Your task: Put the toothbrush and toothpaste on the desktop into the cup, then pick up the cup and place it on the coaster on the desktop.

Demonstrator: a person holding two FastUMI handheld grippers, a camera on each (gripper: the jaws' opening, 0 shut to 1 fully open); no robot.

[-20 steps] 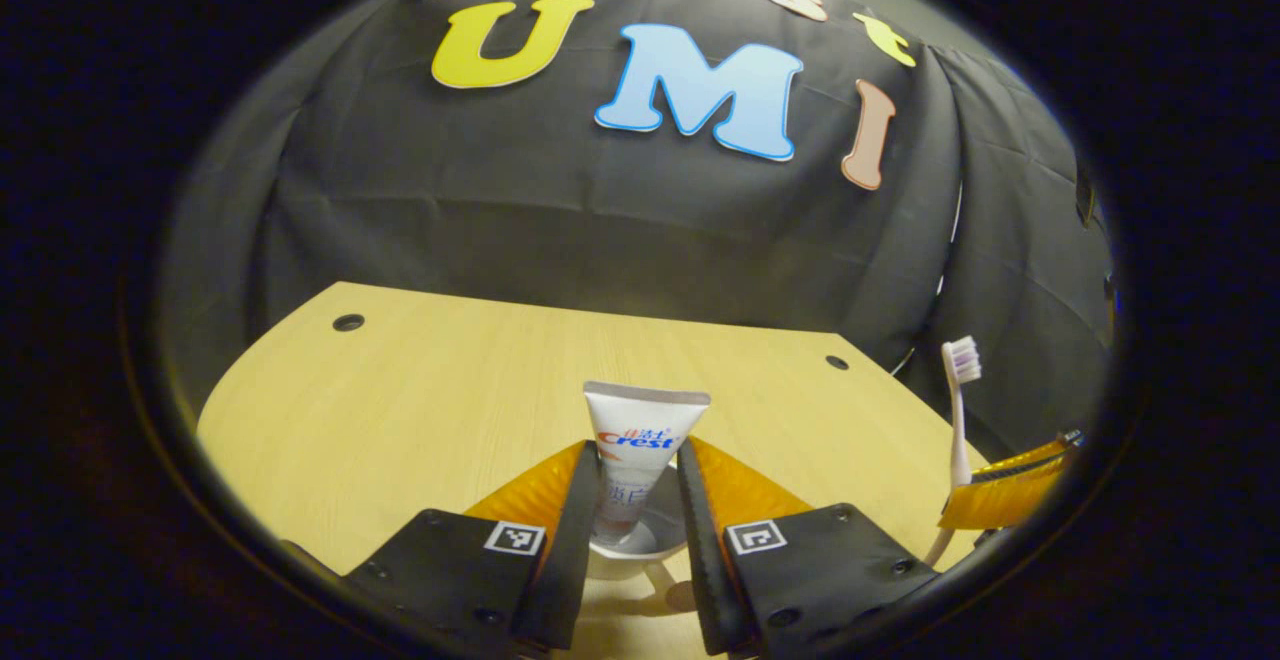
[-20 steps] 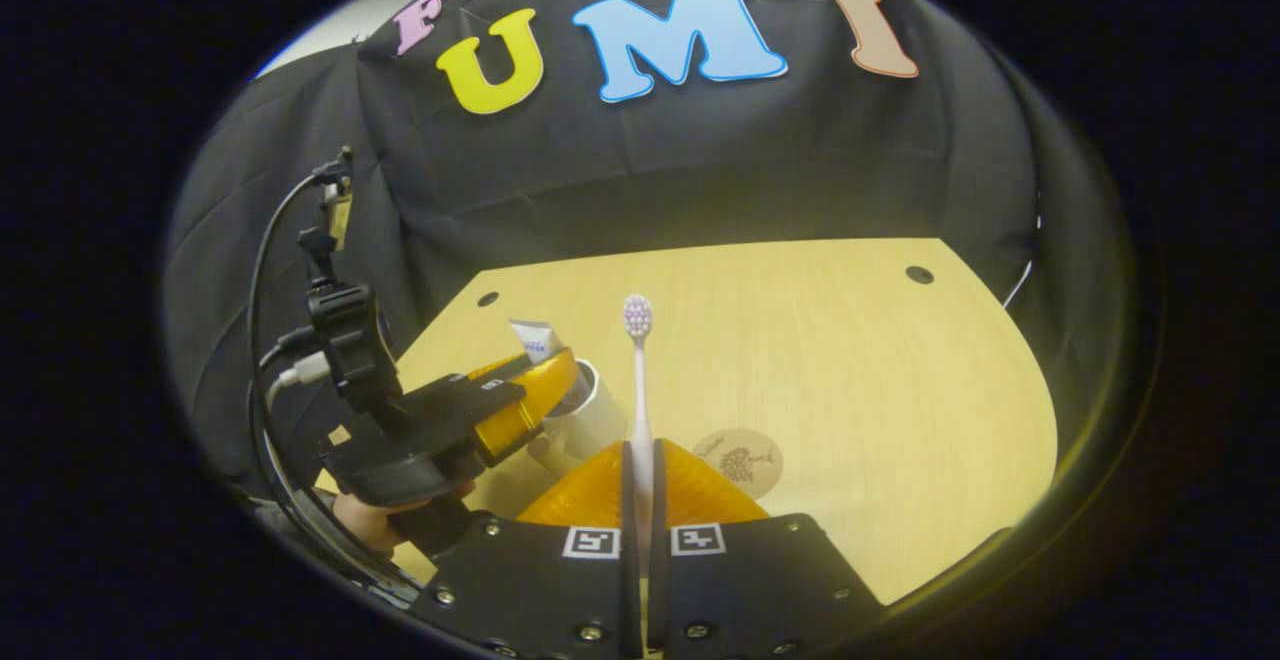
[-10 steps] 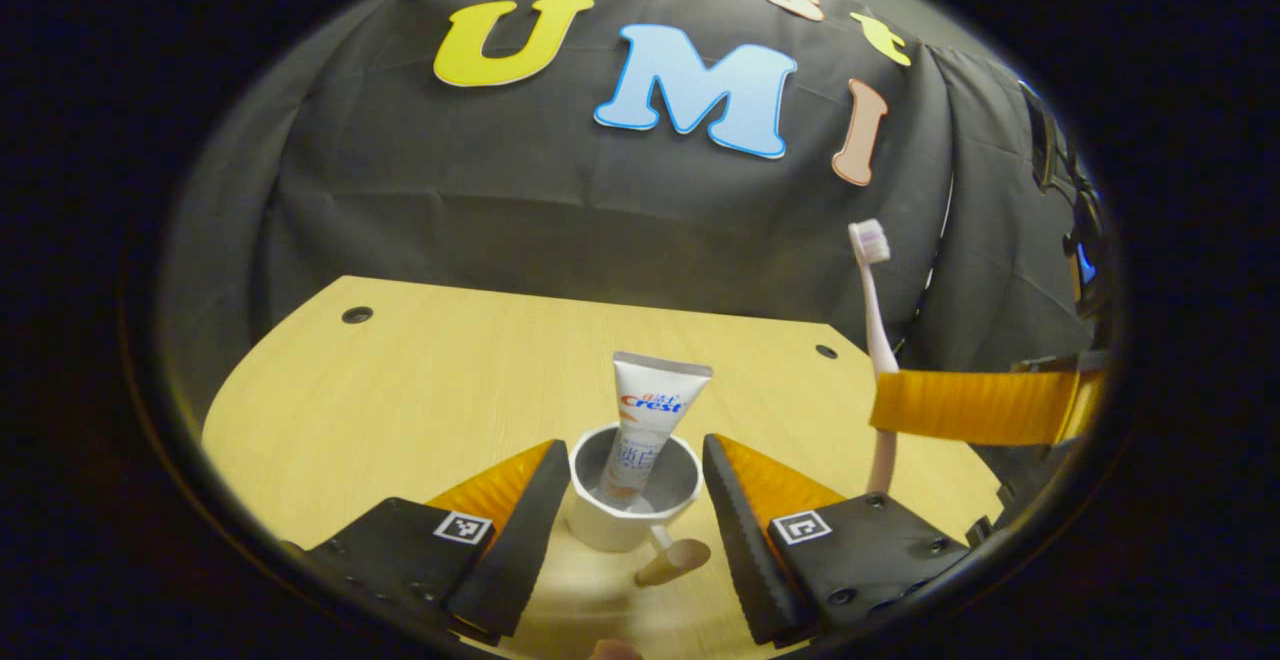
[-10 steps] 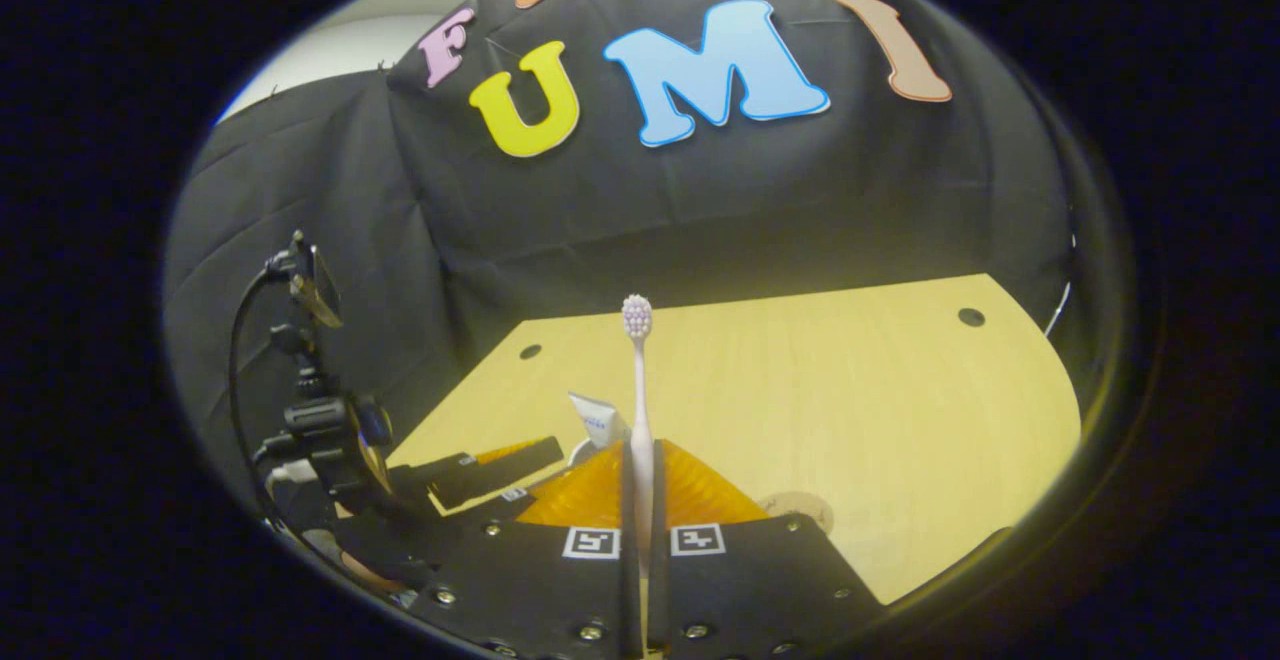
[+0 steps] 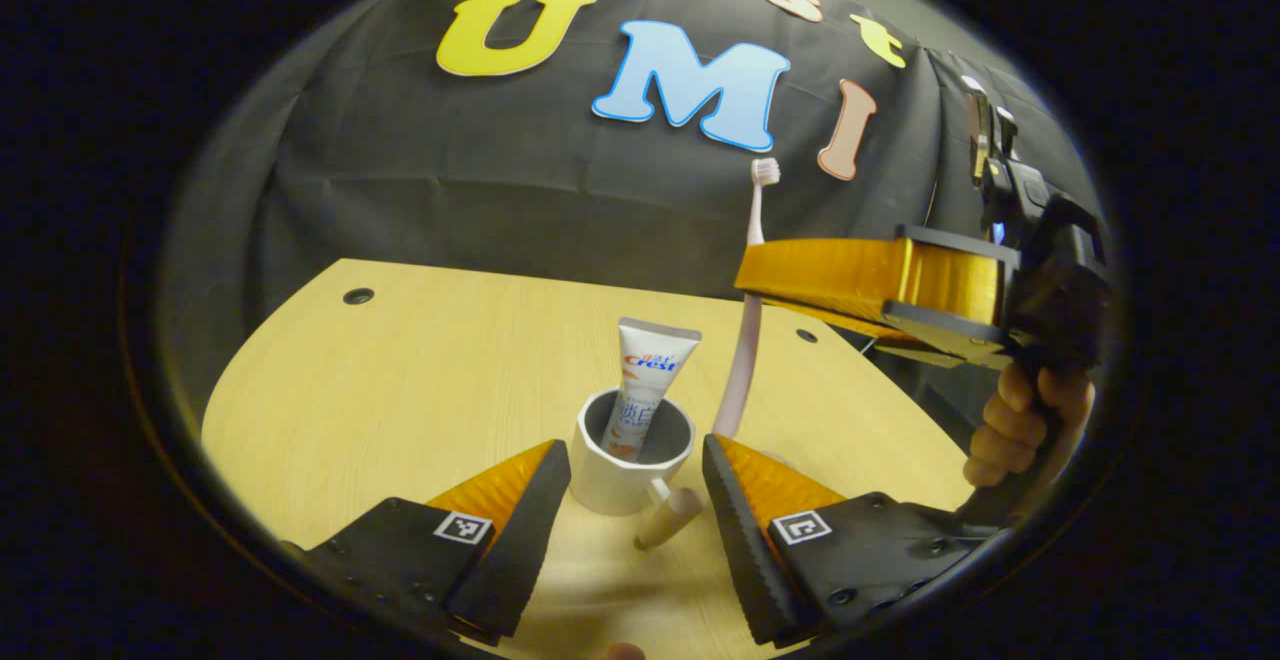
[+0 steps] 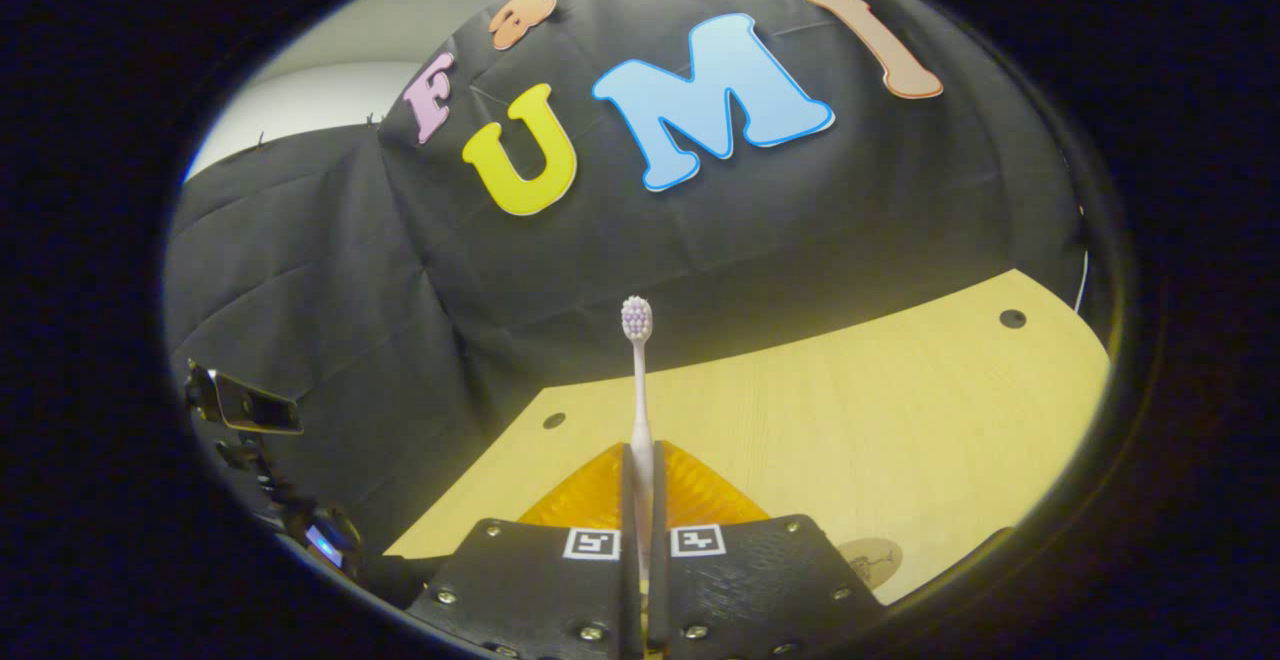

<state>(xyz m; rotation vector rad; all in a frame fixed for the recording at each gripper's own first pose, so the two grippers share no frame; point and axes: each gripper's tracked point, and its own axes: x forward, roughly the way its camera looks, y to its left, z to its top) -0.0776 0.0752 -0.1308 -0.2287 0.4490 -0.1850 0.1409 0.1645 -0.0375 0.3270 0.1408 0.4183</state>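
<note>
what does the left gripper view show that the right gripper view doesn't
Left gripper view: the white cup with the toothpaste standing in it, between the open left gripper fingers, and a hand holding the right gripper. Right gripper view: the coaster at the near desktop edge, and the fingers shut on the toothbrush handle. Both: the upright toothbrush and the wooden desktop.

Pale wood desktop point(image 5: 400, 380) — white cup point(image 5: 625, 470), round coaster point(image 6: 872, 558)

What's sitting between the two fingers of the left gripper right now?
In the left gripper view, the white cup stands on the desktop between the open left gripper's fingers, untouched by either, with the toothpaste upright inside.
</note>
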